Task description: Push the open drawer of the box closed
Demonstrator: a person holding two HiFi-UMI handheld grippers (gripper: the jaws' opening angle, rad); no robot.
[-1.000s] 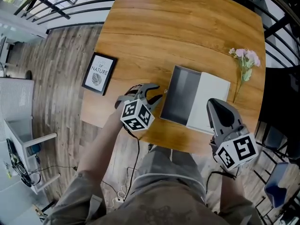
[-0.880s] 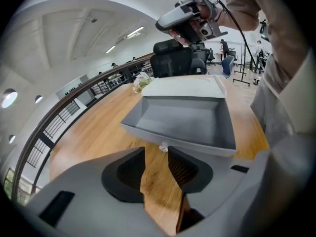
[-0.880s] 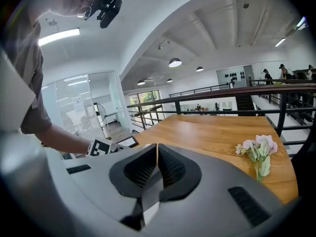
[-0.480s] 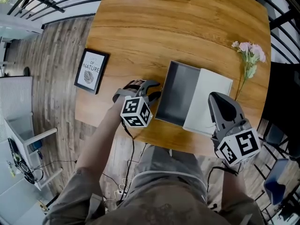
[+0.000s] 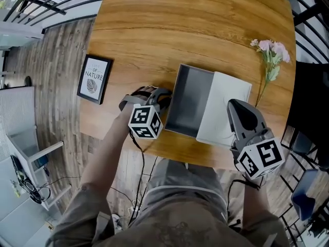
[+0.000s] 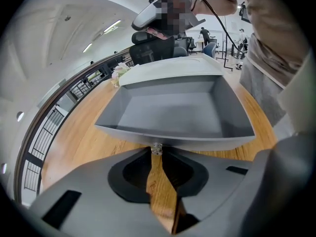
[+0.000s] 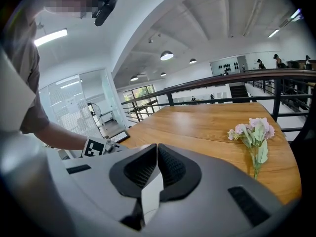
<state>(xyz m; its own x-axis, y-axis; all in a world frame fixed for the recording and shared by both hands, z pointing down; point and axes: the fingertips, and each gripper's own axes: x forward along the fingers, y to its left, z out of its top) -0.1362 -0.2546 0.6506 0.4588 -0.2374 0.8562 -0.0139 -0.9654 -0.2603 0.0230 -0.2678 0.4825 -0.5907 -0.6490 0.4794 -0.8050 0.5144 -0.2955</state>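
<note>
A white box (image 5: 226, 109) lies on the wooden table (image 5: 195, 30) with its grey drawer (image 5: 187, 107) pulled out to the left and empty. My left gripper (image 5: 163, 98) is at the drawer's front wall. In the left gripper view the small clear knob (image 6: 156, 148) sits right at the tips of my left gripper (image 6: 156, 153). Its jaws are closing, with a narrow gap left; I cannot tell whether they touch the knob. My right gripper (image 5: 237, 107) hovers over the box's near right part, and in its own view my right gripper (image 7: 157, 147) is shut and holds nothing.
A pink flower sprig (image 5: 270, 60) lies right of the box. A framed print (image 5: 94, 79) stands on the floor left of the table. Black railings (image 5: 56, 6) run behind and to the right. The table's near edge (image 5: 169, 153) is close to the box.
The left gripper has moved right, up to the drawer's front, and its jaws have narrowed. The right gripper and the box have hardly moved.
</note>
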